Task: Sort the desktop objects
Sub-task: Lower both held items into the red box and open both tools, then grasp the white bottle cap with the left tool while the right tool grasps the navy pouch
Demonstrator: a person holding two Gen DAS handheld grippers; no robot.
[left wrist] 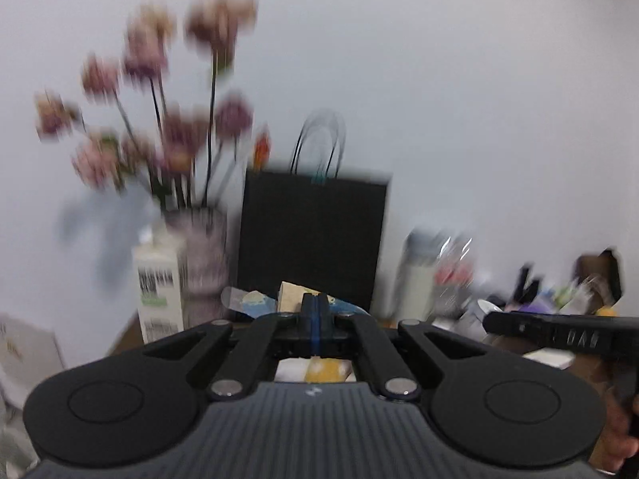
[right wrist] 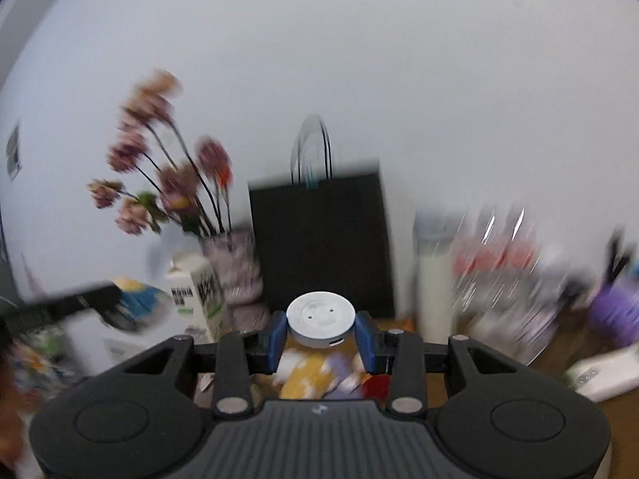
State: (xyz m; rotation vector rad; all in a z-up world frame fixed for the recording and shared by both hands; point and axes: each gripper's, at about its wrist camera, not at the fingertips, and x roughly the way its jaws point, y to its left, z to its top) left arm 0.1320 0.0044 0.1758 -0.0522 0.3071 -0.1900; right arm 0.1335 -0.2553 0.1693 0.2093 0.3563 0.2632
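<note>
Meanwhile: white puck lifted in the right gripper, left one clenched on what looks like a packet

Here the right gripper (right wrist: 321,333) grasps a round white plastic puck-shaped device (right wrist: 320,319) between its blue-padded fingers (right wrist: 276,339), one pad pressing on each side of the disc. The puck sits level, its flat top with two small dots facing up and a slot showing on its near side. It hangs above a blurred patch of yellow, white and purple clutter (right wrist: 315,375) on the brown desk (right wrist: 615,419).

The left gripper (left wrist: 315,311) has its jaws clenched together; a thin blue-and-yellow printed packet (left wrist: 255,303) shows on both sides of the tips, but blur hides whether it is pinched.

Behind both stands a black paper bag with cord handles (right wrist: 319,243) against the white wall. To its left are a patterned vase of pink flowers (right wrist: 235,271) and a white carton with black print (right wrist: 199,299), just beside each other. To the bag's right stands a pale tall bottle (right wrist: 433,275)
</note>
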